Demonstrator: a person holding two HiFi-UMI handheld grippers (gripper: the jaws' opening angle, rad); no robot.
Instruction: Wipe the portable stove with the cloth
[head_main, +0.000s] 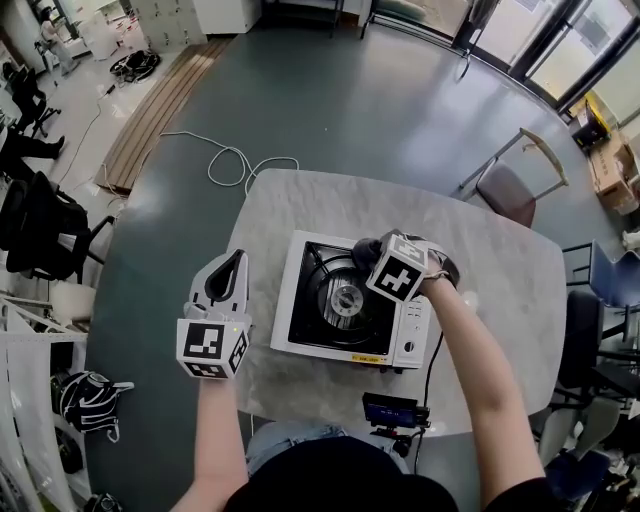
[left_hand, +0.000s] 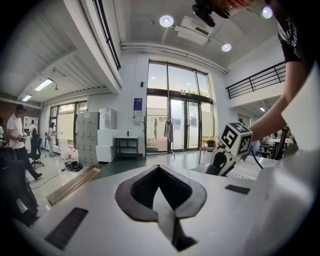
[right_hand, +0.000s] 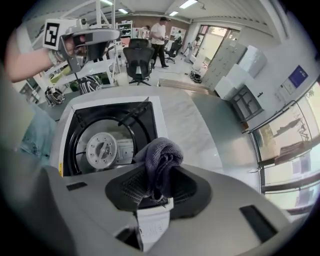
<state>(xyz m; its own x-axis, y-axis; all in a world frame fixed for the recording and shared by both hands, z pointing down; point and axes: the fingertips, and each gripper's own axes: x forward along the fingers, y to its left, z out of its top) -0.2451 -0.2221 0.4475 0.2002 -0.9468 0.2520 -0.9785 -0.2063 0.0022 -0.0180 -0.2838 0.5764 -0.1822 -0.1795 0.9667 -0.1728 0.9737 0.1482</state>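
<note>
One oval marble table (head_main: 500, 300) carries one white portable stove (head_main: 300, 300) at its centre, the stove's black recessed well holding a single round burner (head_main: 346, 298) inside a ring-shaped pan support. Two hand-held grippers work around it. The left gripper (left_hand: 159, 167) hangs at the stove's 9 o'clock, over the table's left edge, its jaws pressed together with nothing between them. The right gripper (right_hand: 157, 175) reaches over the stove's far side, at about 1 o'clock from the burner, jaws clamped on one bunched dark grey cloth (right_hand: 162, 152). Whether the cloth touches the stove cannot be told.
</note>
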